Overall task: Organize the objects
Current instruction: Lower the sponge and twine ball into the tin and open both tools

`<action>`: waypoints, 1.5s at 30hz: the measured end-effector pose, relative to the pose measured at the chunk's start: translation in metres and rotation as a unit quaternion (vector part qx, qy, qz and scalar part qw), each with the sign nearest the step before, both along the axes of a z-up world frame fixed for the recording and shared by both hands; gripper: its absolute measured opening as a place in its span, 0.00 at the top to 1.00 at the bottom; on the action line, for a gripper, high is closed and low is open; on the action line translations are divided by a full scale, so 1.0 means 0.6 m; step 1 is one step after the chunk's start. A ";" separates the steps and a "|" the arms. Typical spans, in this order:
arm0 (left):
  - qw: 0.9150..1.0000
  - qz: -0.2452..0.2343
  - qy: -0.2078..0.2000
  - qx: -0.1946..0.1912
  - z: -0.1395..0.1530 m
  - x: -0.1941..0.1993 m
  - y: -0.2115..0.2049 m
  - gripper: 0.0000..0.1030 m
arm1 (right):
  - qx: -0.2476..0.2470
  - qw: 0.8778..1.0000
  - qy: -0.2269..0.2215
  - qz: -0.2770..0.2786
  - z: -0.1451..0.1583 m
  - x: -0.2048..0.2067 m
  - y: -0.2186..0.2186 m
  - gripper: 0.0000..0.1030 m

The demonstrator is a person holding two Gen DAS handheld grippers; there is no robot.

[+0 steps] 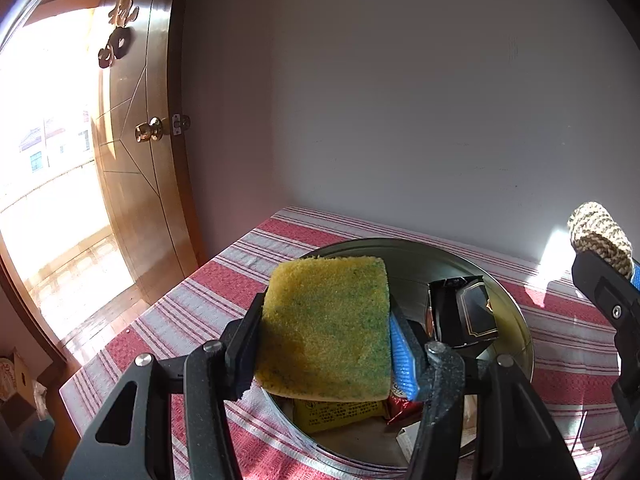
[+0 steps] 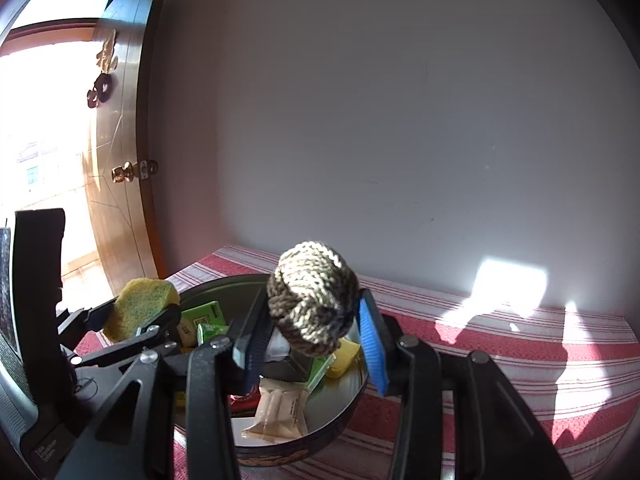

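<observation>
Your left gripper (image 1: 326, 344) clamps a sponge (image 1: 328, 328) above the tin (image 1: 516, 312) near the table's (image 1: 160, 320) back edge. Black box (image 1: 468, 312) inside. Rope ball (image 1: 600, 240) in the right gripper (image 1: 600, 256).

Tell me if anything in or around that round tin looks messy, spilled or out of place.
Nothing is spilled or damaged. The round tin holds a loose jumble of packets, small boxes and a yellow sponge piece, overlapping at odd angles. Above it, the left gripper holds a yellow-green sponge and the right gripper a knitted ball.

One sponge (image 1: 326, 326), one rope ball (image 2: 313, 298), one tin (image 1: 524, 332).
</observation>
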State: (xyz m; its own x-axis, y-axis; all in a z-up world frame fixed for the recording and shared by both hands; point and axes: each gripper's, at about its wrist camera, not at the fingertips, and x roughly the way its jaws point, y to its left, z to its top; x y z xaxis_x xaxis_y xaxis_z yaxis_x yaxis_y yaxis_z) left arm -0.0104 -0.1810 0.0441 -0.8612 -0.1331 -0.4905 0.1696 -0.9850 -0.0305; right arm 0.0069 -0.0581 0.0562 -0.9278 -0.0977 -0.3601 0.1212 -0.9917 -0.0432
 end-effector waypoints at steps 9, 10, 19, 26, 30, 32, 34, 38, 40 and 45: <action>1.000 0.004 -0.007 -0.002 -0.003 -0.026 -0.017 0.44 | -0.005 1.000 -0.012 0.001 -0.003 -0.033 -0.012 0.59; 1.000 0.004 -0.008 -0.001 -0.004 -0.028 -0.019 0.44 | -0.007 1.000 -0.015 0.003 -0.003 -0.037 -0.013 0.59; 1.000 0.010 -0.025 0.001 -0.015 -0.049 -0.032 0.44 | -0.012 0.999 -0.034 0.006 -0.012 -0.071 -0.017 0.59; 0.999 0.013 -0.042 -0.003 -0.026 -0.073 -0.035 0.44 | -0.012 0.999 -0.049 0.004 -0.021 -0.093 -0.021 0.59; 0.999 0.012 -0.049 -0.004 -0.032 -0.084 -0.034 0.44 | -0.010 0.998 -0.055 0.005 -0.025 -0.102 -0.024 0.59; 0.999 0.011 -0.052 -0.006 -0.035 -0.088 -0.032 0.44 | -0.008 0.998 -0.057 0.005 -0.027 -0.106 -0.025 0.59; 0.998 0.009 -0.054 -0.008 -0.036 -0.092 -0.032 0.44 | -0.004 0.998 -0.057 0.005 -0.029 -0.109 -0.026 0.59; 0.998 0.009 -0.060 -0.010 -0.037 -0.098 -0.033 0.44 | -0.006 0.998 -0.062 0.005 -0.031 -0.117 -0.022 0.59; 0.998 0.009 -0.065 -0.008 -0.040 -0.103 -0.035 0.44 | -0.006 0.998 -0.063 0.005 -0.032 -0.119 -0.021 0.59; 0.997 0.004 -0.076 -0.016 -0.046 -0.109 -0.029 0.44 | 0.003 0.998 -0.069 0.009 -0.037 -0.122 -0.022 0.59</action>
